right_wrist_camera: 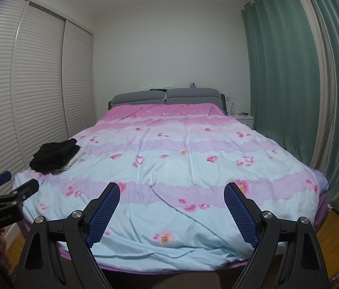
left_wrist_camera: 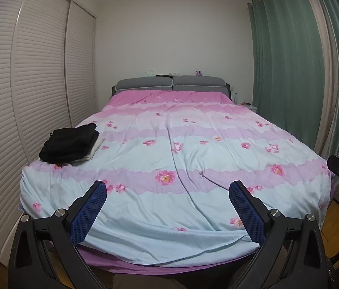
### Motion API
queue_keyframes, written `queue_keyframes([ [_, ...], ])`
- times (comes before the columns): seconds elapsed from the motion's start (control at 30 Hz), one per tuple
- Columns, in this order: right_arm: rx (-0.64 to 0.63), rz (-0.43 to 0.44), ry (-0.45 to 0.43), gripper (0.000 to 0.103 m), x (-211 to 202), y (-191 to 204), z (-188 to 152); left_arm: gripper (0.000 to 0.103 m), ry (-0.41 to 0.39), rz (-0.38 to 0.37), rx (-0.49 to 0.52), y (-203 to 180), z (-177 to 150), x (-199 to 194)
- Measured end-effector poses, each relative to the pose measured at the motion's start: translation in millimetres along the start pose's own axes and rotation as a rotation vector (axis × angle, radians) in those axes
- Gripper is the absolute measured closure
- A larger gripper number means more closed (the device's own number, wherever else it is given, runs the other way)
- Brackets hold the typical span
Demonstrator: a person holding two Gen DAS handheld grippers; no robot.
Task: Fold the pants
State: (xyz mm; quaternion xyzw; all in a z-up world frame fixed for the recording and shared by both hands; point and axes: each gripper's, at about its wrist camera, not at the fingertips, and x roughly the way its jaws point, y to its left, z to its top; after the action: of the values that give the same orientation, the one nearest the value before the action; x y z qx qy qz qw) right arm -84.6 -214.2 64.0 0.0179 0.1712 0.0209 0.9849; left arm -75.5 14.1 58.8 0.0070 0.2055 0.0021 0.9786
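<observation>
The left claw hangs above the foot edge of the bed, its blue-padded fingers spread wide and holding nothing. Beside it, the right claw is likewise agape and empty over the same edge. Well beyond both, near the bed's front-left corner, the black pants lie in a rumpled, loosely folded heap on top of a pale folded garment, close to the left edge by the louvred wardrobe doors. A floral pink-and-blue cover spreads across the bed toward the grey headboard.
</observation>
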Motion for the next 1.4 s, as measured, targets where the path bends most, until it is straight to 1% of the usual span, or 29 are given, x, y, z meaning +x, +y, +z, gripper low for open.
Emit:
queue_keyframes([
  [1.07, 0.001, -0.001, -0.001, 0.014, -0.3, -1.1, -0.2, 0.0, 0.005, -0.015, 0.022, -5.9, -5.7, -0.8],
  [1.3, 0.001, -0.003, -0.002, 0.014, -1.3, 0.3, -0.3, 0.0, 0.009, -0.012, 0.023, -7.2, -5.0, -1.0],
  [1.4, 0.002, -0.003, -0.001, 0.014, -1.2, -0.1, -0.4, 0.0, 0.015, -0.004, 0.042, -10.1, -4.1, -2.3],
])
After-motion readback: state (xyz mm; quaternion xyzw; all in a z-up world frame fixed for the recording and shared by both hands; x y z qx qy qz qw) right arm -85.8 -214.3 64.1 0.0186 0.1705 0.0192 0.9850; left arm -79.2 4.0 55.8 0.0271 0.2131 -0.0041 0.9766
